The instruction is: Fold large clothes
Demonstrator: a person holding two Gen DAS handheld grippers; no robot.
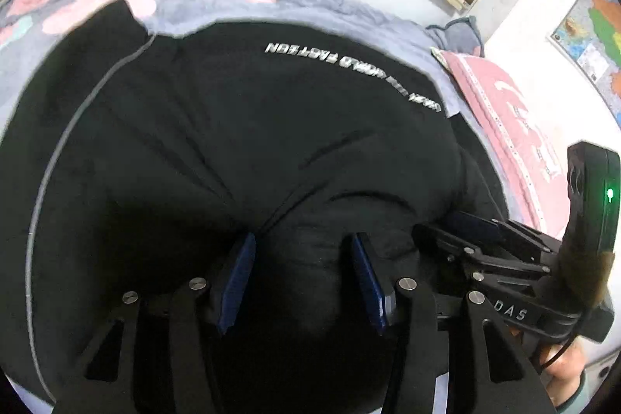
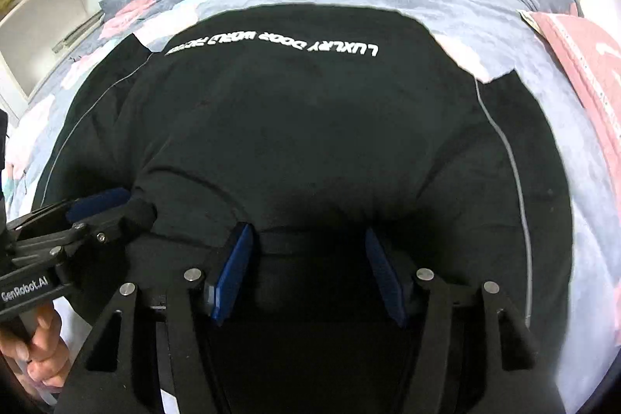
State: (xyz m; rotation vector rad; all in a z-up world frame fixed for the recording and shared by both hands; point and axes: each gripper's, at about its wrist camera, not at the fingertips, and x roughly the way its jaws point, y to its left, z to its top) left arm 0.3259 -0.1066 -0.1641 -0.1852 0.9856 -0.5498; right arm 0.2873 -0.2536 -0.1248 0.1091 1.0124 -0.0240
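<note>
Both jaws open around the near hem of the black sweatshirt [image 2: 310,127] on the bed [image 2: 504,26]. Best to pinch evenly with left gripper [image 1: 302,274] and right gripper [image 2: 308,274] before lifting.

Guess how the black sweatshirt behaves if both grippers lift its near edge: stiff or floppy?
Probably floppy: the black sweatshirt already bunches into soft folds by the left gripper and right gripper. Likely drags rather than slides on the floral quilt, which looks rumpled. Its fabric looks thick, so it may sag between the grips.
</note>
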